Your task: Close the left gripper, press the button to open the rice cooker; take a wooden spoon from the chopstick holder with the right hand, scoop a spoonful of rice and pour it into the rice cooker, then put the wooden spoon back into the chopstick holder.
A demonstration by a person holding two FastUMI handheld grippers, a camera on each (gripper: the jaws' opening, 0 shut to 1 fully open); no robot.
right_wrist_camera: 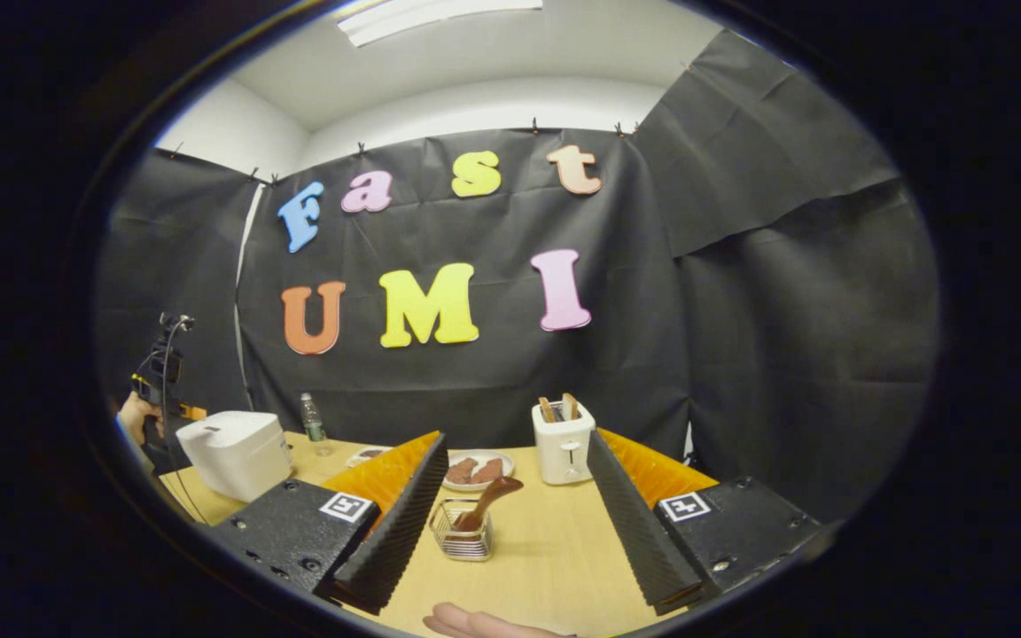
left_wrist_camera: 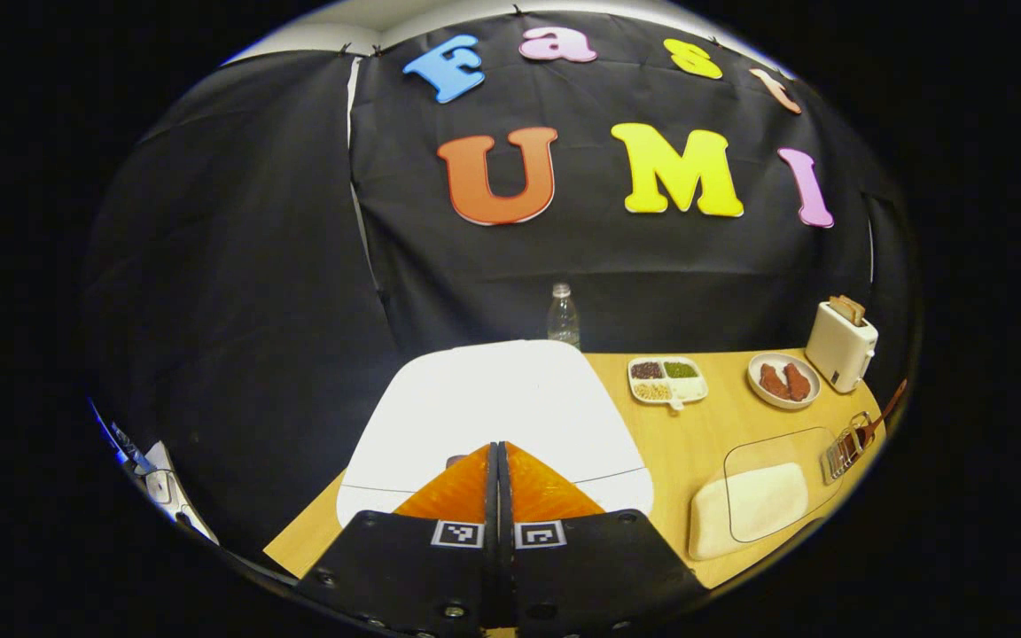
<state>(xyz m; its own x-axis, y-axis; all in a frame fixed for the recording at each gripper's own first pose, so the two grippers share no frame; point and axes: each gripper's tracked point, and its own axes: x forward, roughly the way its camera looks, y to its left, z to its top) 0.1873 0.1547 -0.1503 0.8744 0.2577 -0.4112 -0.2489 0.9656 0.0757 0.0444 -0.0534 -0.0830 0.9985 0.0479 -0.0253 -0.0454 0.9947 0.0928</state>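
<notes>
1. The rice cooker (left_wrist_camera: 493, 416), white with its lid down, stands at the left end of the desk (left_wrist_camera: 679, 443); in the left gripper view its flat top lies directly ahead, and in the right gripper view it shows far off to the left (right_wrist_camera: 237, 452)
2. The left gripper (left_wrist_camera: 498, 474) has its jaws clenched together with nothing between them, tips hovering over the near edge of the lid; a small grey patch beside the tips may be the button, though it is too hidden to be sure
3. The chopstick holder (right_wrist_camera: 463, 530), a small wire basket, sits on the desk with the wooden spoon (right_wrist_camera: 486, 501) leaning in it, bowl up and tilted right; in the left gripper view it appears at the far right edge (left_wrist_camera: 847, 450)
4. The right gripper (right_wrist_camera: 519, 523) has its jaws spread wide and empty, the holder lying between and beyond them, nearer the left one
5. A clear container of rice (left_wrist_camera: 754, 501) lies near the front of the desk, between cooker and holder
6. Risks, as I judge them: the shut tips could land off the button and only push the cooker back; the lid, springing up, could strike a gripper left above it; a careless grab at the slanted spoon handle could tip the light holder over
</notes>
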